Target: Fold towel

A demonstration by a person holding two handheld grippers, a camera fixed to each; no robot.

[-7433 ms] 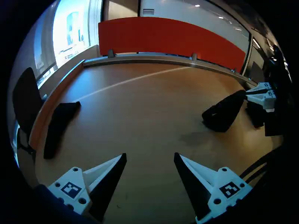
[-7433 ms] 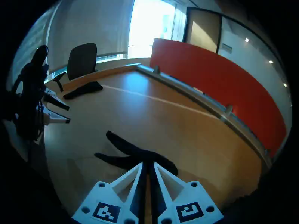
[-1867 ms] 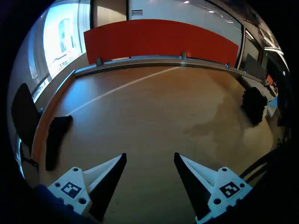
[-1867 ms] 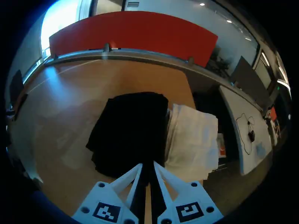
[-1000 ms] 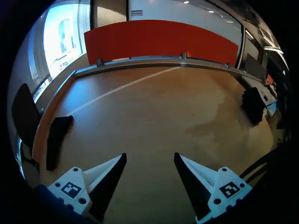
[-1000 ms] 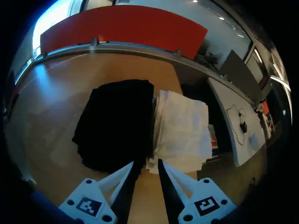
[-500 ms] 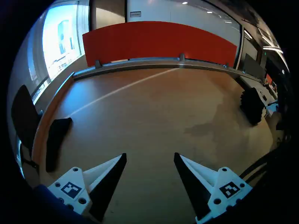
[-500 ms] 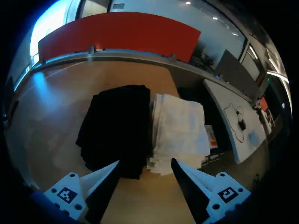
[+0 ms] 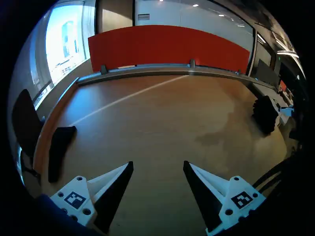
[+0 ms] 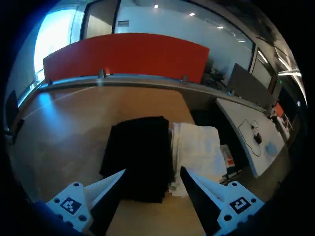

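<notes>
Black towel stack [image 10: 138, 145] partly hidden behind right hand-held gripper [image 10: 153, 169]; chair [image 9: 25, 118] cropped.

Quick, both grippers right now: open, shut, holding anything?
Left gripper: open, holding nothing.
Right gripper: open, holding nothing, black towels just ahead.

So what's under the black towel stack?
The black towel stack rests on the wooden table, beside the white stack. Its top layer covers the folds below and the tabletop beneath it.
</notes>
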